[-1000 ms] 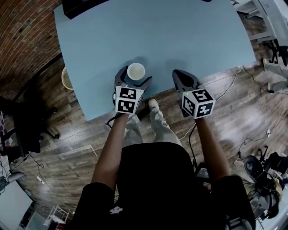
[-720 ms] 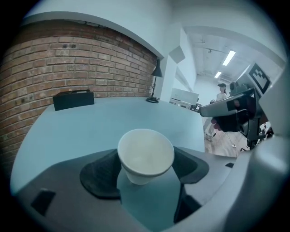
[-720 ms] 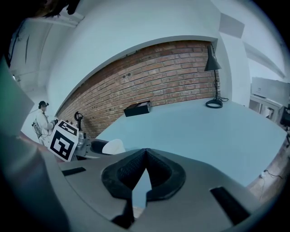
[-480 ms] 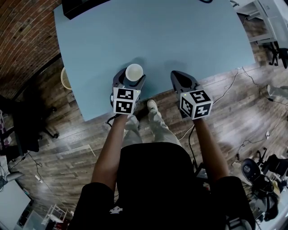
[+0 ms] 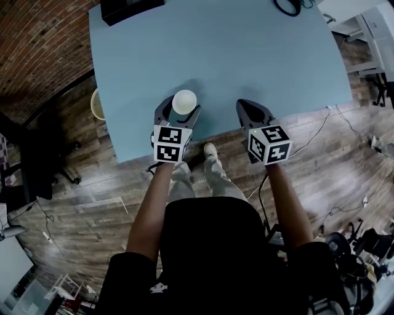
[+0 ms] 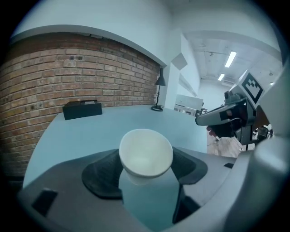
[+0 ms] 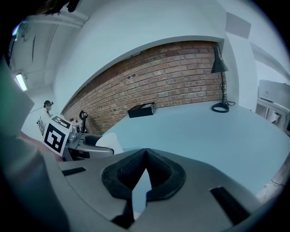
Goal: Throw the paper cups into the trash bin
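**A:** Status check. How far along are we?

**B:** Early. In our judgement the pickup is done, and we see nothing in the bin (image 5: 96, 106). At the table's (image 5: 246, 61) near edge, our left gripper (image 5: 182, 109) has just been closing. Its pads pinch the cup (image 5: 184, 101) by its wall. The cup's mouth tilts toward the table's far end, and the cup appears lifted just clear of the table top. Our right gripper (image 5: 244, 106), at the same near edge to the right of the cup, is pressed together on nothing.

**A:** What remains?

**B:** Carry and release. We take the pale basket on the floor at the table's left edge for the bin. It sits partly tucked under that edge. This is the only cup we see on the table, so we cannot tell whether more are to follow.

**A:** Obstructions?

**B:** Left to right:
- A black chair (image 5: 37, 166) stands off the table's left side, beyond the bin.
- A black box (image 5: 126, 9) sits at the table's far left corner.
- A lamp (image 5: 288, 6) sits at the table's far right corner.
- Cables (image 5: 320, 117) trail on the floor off the table's right side.

None of these lies between cup and bin. The one constraint we expect is the table's left edge, which overhangs part of the bin's mouth. We should therefore release only once past that edge.
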Demonstrator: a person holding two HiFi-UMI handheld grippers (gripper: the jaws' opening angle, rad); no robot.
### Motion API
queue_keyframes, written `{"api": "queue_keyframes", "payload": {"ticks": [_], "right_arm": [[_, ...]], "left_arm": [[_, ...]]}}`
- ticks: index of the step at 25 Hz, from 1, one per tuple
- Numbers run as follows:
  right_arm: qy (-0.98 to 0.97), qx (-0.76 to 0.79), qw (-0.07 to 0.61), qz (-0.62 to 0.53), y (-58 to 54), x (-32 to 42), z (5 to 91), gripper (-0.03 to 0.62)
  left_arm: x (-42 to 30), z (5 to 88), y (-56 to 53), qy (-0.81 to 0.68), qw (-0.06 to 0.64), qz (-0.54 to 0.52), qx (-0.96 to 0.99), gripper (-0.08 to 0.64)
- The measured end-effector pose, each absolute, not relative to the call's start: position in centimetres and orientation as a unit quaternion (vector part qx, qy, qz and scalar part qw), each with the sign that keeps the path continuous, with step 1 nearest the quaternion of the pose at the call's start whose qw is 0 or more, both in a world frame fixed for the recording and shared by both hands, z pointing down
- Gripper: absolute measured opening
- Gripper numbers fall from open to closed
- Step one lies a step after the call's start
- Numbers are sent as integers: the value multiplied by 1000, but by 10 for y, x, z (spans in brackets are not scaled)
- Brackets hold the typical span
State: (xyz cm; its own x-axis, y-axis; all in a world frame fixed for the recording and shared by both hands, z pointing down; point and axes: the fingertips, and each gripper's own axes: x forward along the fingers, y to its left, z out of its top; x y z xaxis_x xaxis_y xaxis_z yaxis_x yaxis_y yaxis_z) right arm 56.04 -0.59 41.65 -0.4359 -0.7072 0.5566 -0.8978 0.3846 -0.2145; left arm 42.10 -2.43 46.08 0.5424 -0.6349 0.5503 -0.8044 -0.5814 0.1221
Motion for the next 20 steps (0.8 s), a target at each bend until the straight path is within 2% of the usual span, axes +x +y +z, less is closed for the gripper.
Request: {"api": "queue_keyframes", "payload": {"ticks": [20], "right_arm": [[-889, 385, 161, 188, -30, 494, 366, -5]], "left_arm": [[368, 383, -6, -522, 147, 179, 821, 330]]}}
